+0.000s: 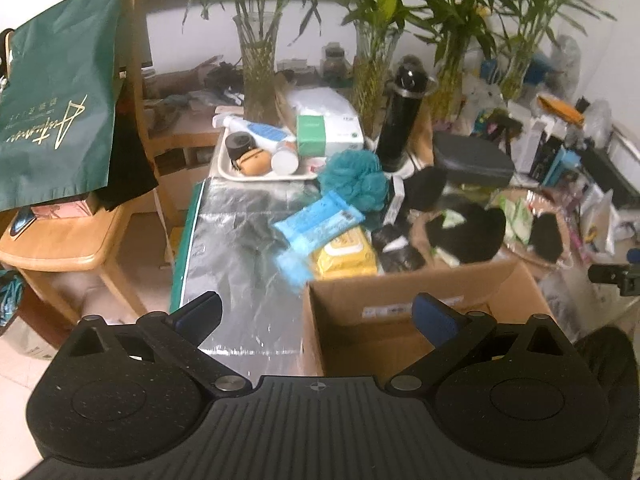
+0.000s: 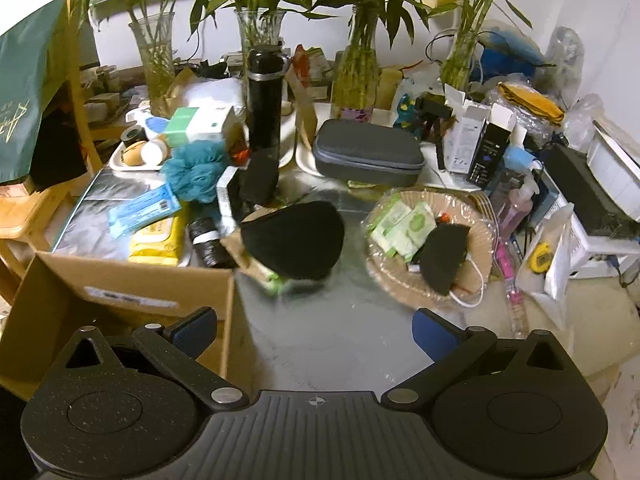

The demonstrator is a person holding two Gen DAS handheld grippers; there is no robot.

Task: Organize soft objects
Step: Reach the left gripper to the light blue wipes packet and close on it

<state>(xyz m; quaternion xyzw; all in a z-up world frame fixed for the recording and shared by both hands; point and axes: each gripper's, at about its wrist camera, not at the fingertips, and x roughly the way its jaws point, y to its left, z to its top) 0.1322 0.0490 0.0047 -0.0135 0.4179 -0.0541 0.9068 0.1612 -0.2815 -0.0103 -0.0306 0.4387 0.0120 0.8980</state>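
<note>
1. Table (image 2: 320, 344): covered in crinkled silver foil sheet, reflective, crowded along the back with glass vases of leafy green stalks (image 2: 356, 68).
2. Cardboard box (image 1: 400, 292): brown, open-topped, white label on the inner wall. It sits at the near edge of the table; in the right wrist view it lies at lower left (image 2: 132, 280).
3. Left gripper (image 1: 318, 316): black body, blue-padded fingers spread wide, nothing between them, hovering over the box's left wall.
4. Right gripper (image 2: 314, 334): same build, fingers wide apart and empty, over bare foil just right of the box.
5. Grey zip case (image 2: 368, 158): hard shell, rounded corners, behind the soft things.
6. Black cloth piece (image 2: 296, 240): soft, matte, dome-shaped, resting on a brown paper item just past the box's far right corner. The edge is blurred.
7. Woven basket (image 2: 484, 236): round, tan, lined with clear plastic, holding green-white packets and a black face mask (image 2: 444, 256) with a white ear loop. Only the right wrist view shows it plainly.
8. Teal bath sponge (image 1: 354, 180): frilly mesh ball, beside a black bottle (image 1: 400, 120).
9. Blue wipes pack (image 1: 320, 224): soft plastic, overlapping a yellow wipes pack (image 1: 344, 256), which touches the box's far wall.
10. Left wrist view alone shows a wooden chair (image 1: 72, 248) draped with a green bag (image 1: 60, 92).
</note>
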